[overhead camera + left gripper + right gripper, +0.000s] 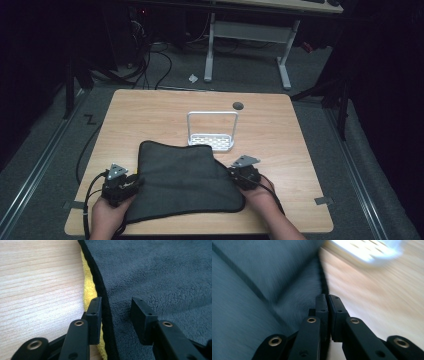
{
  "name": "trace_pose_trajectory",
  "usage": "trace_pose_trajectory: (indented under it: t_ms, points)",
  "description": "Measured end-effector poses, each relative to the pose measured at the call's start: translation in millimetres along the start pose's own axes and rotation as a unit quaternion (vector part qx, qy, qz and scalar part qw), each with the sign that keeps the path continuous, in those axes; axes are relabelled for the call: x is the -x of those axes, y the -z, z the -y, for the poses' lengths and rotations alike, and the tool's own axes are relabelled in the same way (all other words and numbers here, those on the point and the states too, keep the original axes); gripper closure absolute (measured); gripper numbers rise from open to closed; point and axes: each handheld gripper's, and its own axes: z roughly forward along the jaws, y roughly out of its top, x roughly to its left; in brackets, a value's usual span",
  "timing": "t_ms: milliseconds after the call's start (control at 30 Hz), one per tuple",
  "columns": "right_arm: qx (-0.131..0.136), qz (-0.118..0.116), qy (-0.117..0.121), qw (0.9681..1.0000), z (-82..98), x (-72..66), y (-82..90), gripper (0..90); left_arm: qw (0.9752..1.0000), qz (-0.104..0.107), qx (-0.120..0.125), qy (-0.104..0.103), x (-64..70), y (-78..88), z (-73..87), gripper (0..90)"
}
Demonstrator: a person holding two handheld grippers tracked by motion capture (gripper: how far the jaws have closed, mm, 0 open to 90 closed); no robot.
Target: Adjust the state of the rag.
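You are working a dark grey towel [182,182] that is lying on the near half of the tabletop [150,107], its far edge touching the white rack [212,131] behind it. Your left hand-held gripper [116,315] is standing released, jaws apart and straddling the towel's black hem [101,290], with a yellow underside [87,290] peeking out beside it. Your right hand-held gripper [328,305] is clenched at the towel's right edge; the right gripper view is blurred, so you cannot tell how much cloth, if any, is lying between the jaws. The risks here are judgements. If you are closing the left jaws where they stand, you may be catching the grey top layer alone and leaving the yellow layer behind, so a fold would be coming out skewed. If the right hold is thin, the edge may be slipping free as you lift. Any forward pull is likely dragging the towel into the rack and pushing it along.
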Motion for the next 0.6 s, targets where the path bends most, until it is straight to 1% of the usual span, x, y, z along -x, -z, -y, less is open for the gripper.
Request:
trace_pose_trajectory:
  t_ms: [100, 133, 167, 233, 267, 333, 367, 433, 500, 533, 567, 600]
  points:
    - [0.008, 0.006, -0.024, 0.9997, 23.4, 11.8, 22.3, 86.4, 0.9999, 0.014, -0.002, -0.001, 2.6, -1.4, -0.6, 61.4]
    - [0.008, 0.005, -0.028, 0.9996, 30.3, 15.2, 28.2, 85.9, 0.9998, 0.019, -0.003, -0.002, 5.2, -2.3, -1.0, 61.5]
    - [0.006, 0.009, -0.031, 0.9995, 38.4, 17.5, 33.3, 84.7, 0.9998, 0.019, -0.004, -0.004, 7.4, -2.7, -1.1, 61.4]
    - [0.004, 0.006, -0.041, 0.9991, 47.8, 19.2, 38.3, 80.3, 0.9997, 0.017, -0.009, -0.012, 13.2, -3.6, -2.4, 60.8]
    - [0.006, 0.007, -0.043, 0.9990, 49.4, 20.1, 40.7, 79.1, 0.9997, 0.016, -0.011, -0.014, 14.9, -3.7, -3.1, 59.6]
    - [0.017, 0.008, -0.048, 0.9987, 46.8, 20.8, 44.5, 75.9, 0.9997, 0.014, -0.010, -0.014, 16.8, -1.4, -4.3, 58.6]
    - [0.025, 0.011, -0.048, 0.9985, 42.2, 20.6, 45.6, 74.3, 0.9998, 0.011, -0.006, -0.016, 17.8, 0.3, -4.7, 58.4]
    - [0.034, 0.012, -0.044, 0.9984, 33.6, 22.2, 43.6, 73.9, 0.9996, 0.001, 0.006, -0.027, 22.3, 6.4, -7.2, 58.1]
    - [0.041, 0.011, -0.050, 0.9978, 22.7, 24.9, 37.5, 73.9, 0.9986, -0.008, 0.027, -0.045, 28.9, 13.1, -10.5, 58.0]
    - [0.041, 0.011, -0.050, 0.9978, 17.2, 27.2, 33.1, 74.5, 0.9981, -0.004, 0.035, -0.051, 32.6, 15.3, -11.8, 58.3]
    - [0.039, 0.014, -0.052, 0.9978, 11.7, 28.5, 27.8, 75.3, 0.9975, 0.001, 0.038, -0.060, 36.2, 15.8, -12.9, 59.6]
    - [0.035, 0.016, -0.053, 0.9978, 6.5, 30.2, 21.9, 76.7, 0.9970, 0.006, 0.035, -0.068, 40.0, 14.4, -13.1, 62.2]
